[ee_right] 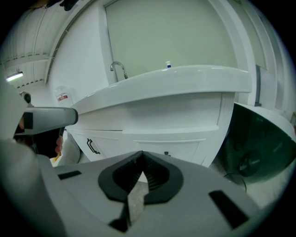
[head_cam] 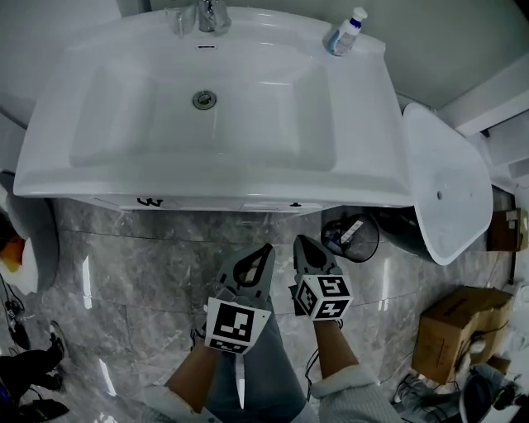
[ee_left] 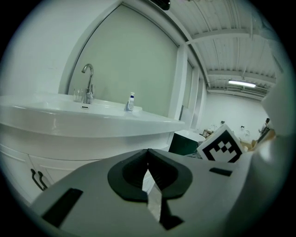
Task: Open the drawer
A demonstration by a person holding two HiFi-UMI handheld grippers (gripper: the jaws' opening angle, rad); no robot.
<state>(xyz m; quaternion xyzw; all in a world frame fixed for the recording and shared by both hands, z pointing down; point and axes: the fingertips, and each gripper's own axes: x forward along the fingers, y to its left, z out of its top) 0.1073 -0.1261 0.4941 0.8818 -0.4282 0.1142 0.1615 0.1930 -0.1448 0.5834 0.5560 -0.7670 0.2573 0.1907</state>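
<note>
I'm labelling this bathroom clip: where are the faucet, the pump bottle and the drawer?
faucet (head_cam: 212, 15): head view, chrome body.
pump bottle (head_cam: 347, 31): head view, its middle.
drawer (ee_right: 175, 147): right gripper view, white front panel.

Grey marble floor (head_cam: 124, 273): black bin (head_cam: 351, 238), cardboard box (head_cam: 450, 330) standing on it, well apart.

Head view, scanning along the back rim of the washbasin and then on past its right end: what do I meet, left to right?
glass → faucet → pump bottle → white oval lid, which stands beyond the basin's right end.
</note>
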